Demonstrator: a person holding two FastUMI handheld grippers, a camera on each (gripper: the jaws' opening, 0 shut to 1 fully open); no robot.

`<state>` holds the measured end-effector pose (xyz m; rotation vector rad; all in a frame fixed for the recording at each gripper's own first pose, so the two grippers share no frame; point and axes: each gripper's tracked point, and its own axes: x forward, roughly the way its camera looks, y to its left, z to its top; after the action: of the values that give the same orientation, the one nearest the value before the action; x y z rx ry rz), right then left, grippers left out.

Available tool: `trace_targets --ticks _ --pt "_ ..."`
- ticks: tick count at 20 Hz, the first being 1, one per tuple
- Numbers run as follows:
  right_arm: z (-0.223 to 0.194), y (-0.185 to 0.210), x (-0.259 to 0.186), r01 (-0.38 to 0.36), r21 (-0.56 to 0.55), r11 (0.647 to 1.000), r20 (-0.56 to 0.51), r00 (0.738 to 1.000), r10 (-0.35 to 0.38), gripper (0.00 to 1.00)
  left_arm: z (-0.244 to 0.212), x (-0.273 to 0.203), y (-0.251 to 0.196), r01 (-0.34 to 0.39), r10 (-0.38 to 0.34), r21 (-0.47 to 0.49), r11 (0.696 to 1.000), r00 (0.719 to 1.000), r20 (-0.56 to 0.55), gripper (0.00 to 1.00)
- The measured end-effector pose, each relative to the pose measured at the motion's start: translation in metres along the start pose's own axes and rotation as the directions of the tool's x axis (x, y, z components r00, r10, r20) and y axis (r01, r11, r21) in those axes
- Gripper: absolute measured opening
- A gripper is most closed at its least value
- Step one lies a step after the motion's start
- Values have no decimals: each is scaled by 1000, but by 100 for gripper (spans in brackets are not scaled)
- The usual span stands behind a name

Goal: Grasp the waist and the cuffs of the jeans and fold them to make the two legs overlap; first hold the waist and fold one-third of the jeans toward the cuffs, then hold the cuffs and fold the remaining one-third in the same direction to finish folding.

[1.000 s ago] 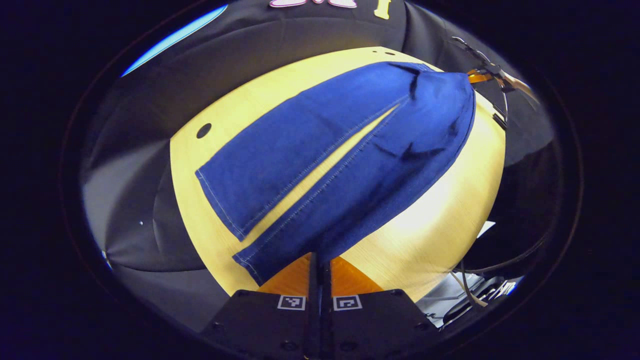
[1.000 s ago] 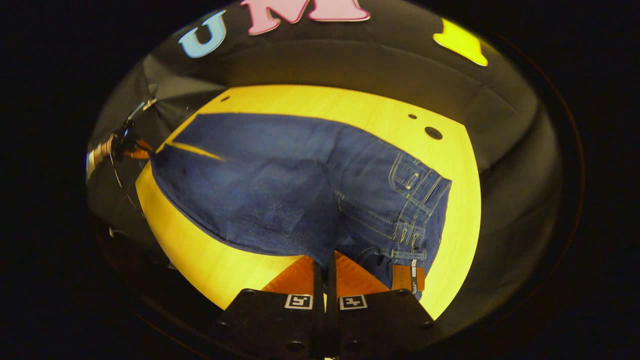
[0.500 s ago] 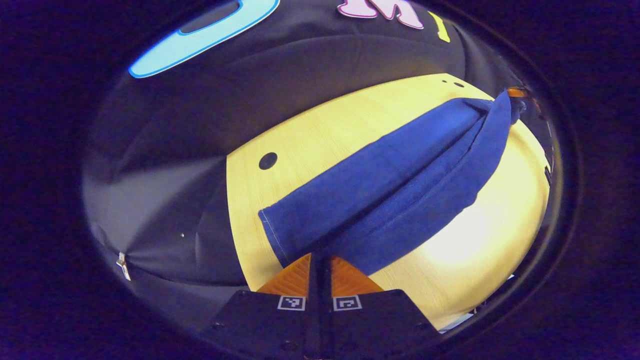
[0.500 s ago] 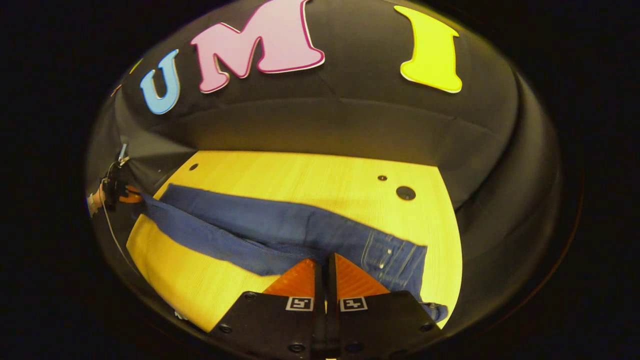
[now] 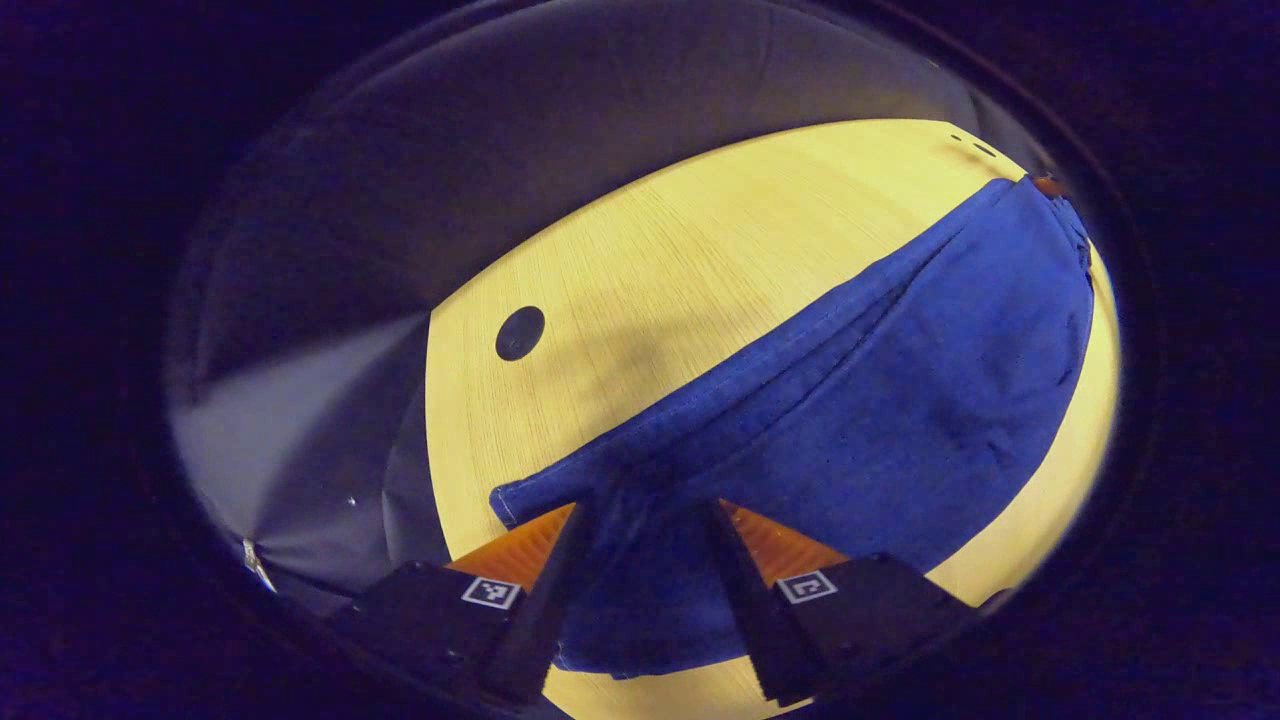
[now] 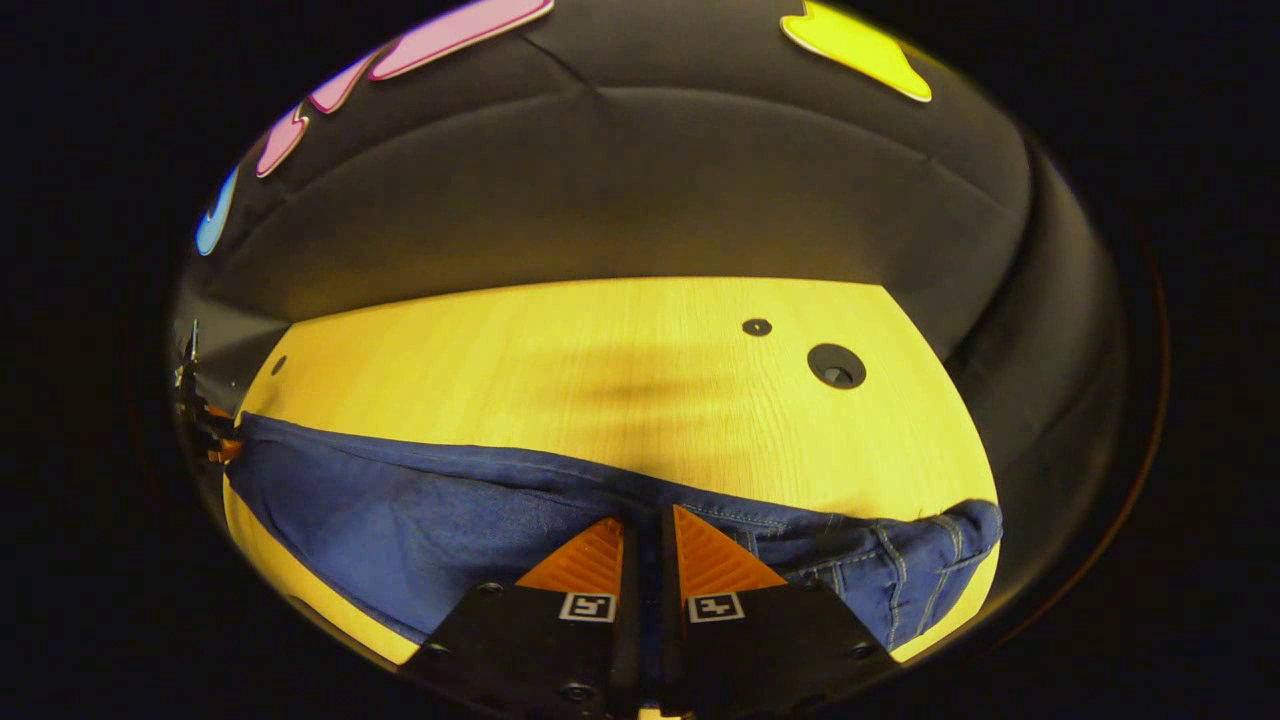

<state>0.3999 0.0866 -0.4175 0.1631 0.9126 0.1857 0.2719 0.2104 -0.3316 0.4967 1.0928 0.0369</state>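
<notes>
The blue jeans (image 5: pixel 900 400) lie folded lengthwise on the yellow wooden table (image 5: pixel 650 270), one leg on top of the other. In the left gripper view my left gripper (image 5: pixel 640 545) stands open, and the cuff end lies flat between its spread fingers. In the right gripper view my right gripper (image 6: pixel 647 530) is shut on the waist end of the jeans (image 6: pixel 400 510), with belt loops and stitching just to its right. The left gripper (image 6: pixel 205 440) is small at the far left of that view, at the cuff end.
The table (image 6: pixel 600 360) has a large round hole (image 6: pixel 837 365) and a smaller one beside it behind the jeans. Another hole (image 5: pixel 520 333) lies left of the cuffs. Black cloth walls close in the table on all far sides.
Both grippers swung the near leg over the far one and came down to the table. The left gripper has opened and let go of the cuff. The right gripper stays shut.
</notes>
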Motion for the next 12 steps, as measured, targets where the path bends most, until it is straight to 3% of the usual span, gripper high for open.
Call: trace_targets --ticks 2,3,4,5,7,10,12 --pt "38 -19 -10 75 -48 996 148 987 -67 64 10 -7 9 -22 23 -18 1000 998 55 98" --pt "60 -27 -21 101 -51 994 228 970 -87 91 21 -17 15 -31 31 -8 999 992 118 98" --pt "84 -34 -37 106 -26 994 306 947 -93 96 37 -30 25 -67 66 -6 998 980 190 98" --pt "96 -40 -51 95 8 995 335 938 -93 96 52 -48 32 -101 101 -14 995 959 264 98" --pt "100 -62 -80 88 84 993 324 940 -110 96 74 -93 43 -130 138 -48 990 909 393 97" --pt "65 -118 -115 154 233 960 188 962 -199 96 92 -162 26 -25 96 -138 990 838 538 97" --pt "36 -138 -125 170 341 924 99 971 -216 98 96 -205 5 72 58 -186 980 788 612 97"
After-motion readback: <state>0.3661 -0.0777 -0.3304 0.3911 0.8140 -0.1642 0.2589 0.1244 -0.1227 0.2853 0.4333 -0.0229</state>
